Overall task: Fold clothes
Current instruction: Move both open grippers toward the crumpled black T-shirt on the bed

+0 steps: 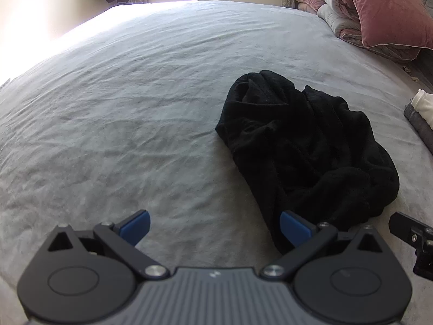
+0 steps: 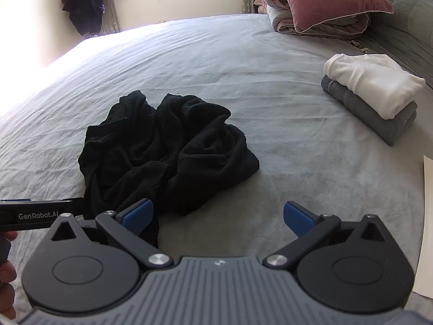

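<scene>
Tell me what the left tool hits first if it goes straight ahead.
Probably the bare sheet. The left tool is open, and the black garment lies right of its line, by its right finger; depth is unclear.

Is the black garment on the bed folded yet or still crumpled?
Crumpled: the black garment lies in a loose, wrinkled heap on the bed.

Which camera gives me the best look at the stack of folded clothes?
The right wrist view: the folded stack shows whole, a white garment lying on a grey one. The left wrist view catches only a sliver of it at the right edge.
</scene>
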{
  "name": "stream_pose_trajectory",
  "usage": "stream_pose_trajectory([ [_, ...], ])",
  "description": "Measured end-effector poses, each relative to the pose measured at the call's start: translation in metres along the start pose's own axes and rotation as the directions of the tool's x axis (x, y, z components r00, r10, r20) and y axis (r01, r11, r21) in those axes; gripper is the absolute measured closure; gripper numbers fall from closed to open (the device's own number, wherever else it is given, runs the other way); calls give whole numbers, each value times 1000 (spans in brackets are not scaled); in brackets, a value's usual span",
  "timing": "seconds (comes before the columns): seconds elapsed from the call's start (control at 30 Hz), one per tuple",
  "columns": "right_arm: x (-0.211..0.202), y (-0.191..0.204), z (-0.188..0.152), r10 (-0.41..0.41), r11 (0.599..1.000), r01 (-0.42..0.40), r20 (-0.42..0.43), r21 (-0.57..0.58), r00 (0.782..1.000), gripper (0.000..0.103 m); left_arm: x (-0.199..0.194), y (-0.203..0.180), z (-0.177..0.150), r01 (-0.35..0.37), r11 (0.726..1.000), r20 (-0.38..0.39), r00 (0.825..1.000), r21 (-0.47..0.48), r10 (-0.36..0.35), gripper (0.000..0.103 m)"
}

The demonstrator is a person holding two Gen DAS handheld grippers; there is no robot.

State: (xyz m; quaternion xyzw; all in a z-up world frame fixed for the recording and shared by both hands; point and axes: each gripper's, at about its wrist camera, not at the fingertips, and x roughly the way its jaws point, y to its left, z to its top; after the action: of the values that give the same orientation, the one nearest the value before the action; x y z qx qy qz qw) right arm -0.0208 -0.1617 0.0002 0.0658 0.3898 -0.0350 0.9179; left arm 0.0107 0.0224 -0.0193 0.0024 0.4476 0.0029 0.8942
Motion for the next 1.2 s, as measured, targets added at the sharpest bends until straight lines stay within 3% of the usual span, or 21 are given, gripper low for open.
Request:
stream_pose_trajectory([
  [0.37,40,-7,-1,-24,1000,27,-134,16,991,0,39,18,3,-17,1000,-84,996,15,18,0],
  [0.47,53,-7,-5,-40,999,43,-177,17,983,0,43,23,2,13,999,-65,998,41,-10,0],
  [0.6,56,5,-10,-89,994,78,-147,-76,985,0,43,31,-6,62,996,-28,998,71,-60,0],
  [0.93,56,4,-16,-77,995,69,-98,-77,992,0,35,34,-22,81,991,80,993,105,-90,0],
  [1.1,50,9,-16,-90,991,83,-62,-100,994,0,32,47,-16,121,989,67,990,87,-127,0],
  [1.2,42,15,-14,-69,991,67,-18,-116,997,0,28,60,-11,116,993,57,991,23,-117,0],
])
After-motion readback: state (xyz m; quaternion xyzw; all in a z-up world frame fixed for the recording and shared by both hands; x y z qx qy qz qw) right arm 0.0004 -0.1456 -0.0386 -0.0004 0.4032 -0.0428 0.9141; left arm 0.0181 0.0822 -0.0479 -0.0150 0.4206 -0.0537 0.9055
